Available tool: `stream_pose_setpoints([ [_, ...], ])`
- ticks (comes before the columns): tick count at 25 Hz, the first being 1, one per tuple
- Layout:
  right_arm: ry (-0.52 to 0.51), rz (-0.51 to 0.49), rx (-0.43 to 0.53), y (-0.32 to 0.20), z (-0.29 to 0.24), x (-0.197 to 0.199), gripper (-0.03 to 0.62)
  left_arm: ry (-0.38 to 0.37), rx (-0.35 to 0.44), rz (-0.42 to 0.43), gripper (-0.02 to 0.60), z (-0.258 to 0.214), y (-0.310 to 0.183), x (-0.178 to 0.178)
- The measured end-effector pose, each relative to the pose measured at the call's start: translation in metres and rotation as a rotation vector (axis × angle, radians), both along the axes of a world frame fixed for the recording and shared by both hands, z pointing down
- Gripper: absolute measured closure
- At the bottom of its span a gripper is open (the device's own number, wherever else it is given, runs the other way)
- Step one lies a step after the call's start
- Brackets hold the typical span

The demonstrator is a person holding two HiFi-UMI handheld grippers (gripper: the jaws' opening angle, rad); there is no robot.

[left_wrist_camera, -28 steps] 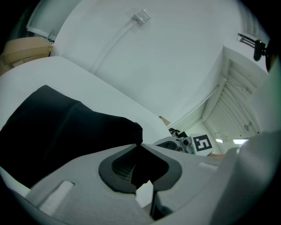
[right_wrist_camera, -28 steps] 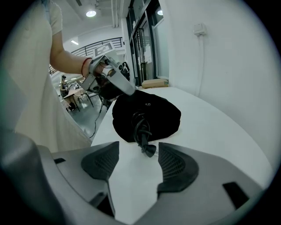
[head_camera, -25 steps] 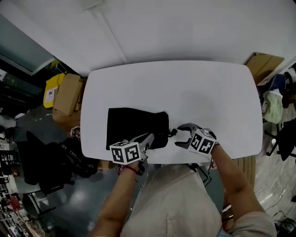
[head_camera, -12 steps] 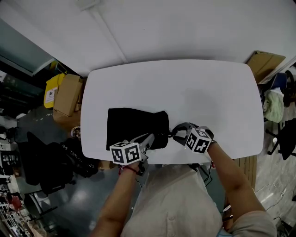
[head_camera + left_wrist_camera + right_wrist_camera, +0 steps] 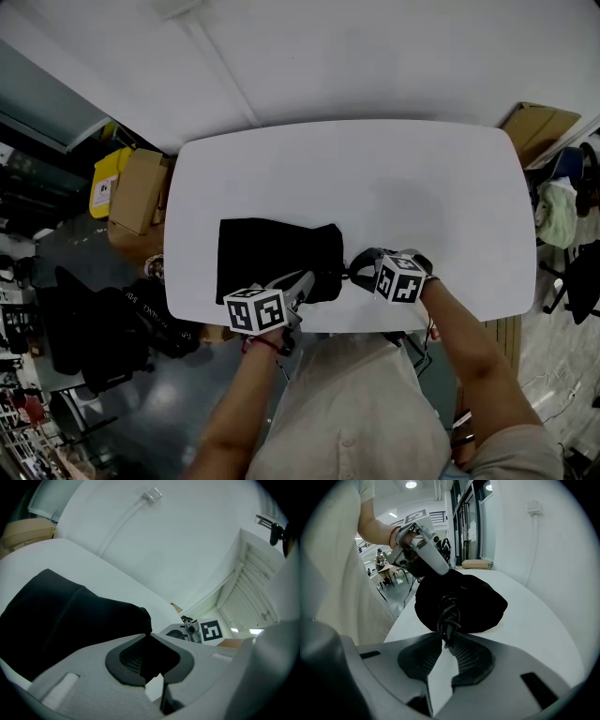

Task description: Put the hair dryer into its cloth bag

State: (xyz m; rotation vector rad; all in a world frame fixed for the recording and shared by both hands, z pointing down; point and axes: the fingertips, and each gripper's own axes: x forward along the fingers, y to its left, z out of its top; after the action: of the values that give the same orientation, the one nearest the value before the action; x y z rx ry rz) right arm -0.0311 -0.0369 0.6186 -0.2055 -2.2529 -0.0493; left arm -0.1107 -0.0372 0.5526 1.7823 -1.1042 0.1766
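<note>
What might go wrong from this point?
1. The right claw, whose jaws have just been closing, pinches the cord loops only at its tips, so a pull may slip them free.
2. The left claw grips just the edge of the bag, and the cloth could slide out.
3. The bag lies near the front edge of the table and could be dragged off.

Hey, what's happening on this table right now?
A person works at a white table with a gripper in each hand. The left gripper is clamped on the near edge of the black cloth bag. The right gripper has just been closing its jaws on the black cord looped at the bag's end. No hair dryer shows outside the bag.
</note>
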Motion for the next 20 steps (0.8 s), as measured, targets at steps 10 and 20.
stream_pose_setpoints([
  [10,0.052,0.000,-0.050,-0.002,-0.003,-0.001,0.536,0.006,0.004,0.000,0.551,0.000,0.000,-0.002],
  [20,0.069,-0.018,-0.068,-0.006,-0.028,-0.009,0.536,0.025,0.016,-0.002,0.551,-0.006,-0.003,-0.001],
])
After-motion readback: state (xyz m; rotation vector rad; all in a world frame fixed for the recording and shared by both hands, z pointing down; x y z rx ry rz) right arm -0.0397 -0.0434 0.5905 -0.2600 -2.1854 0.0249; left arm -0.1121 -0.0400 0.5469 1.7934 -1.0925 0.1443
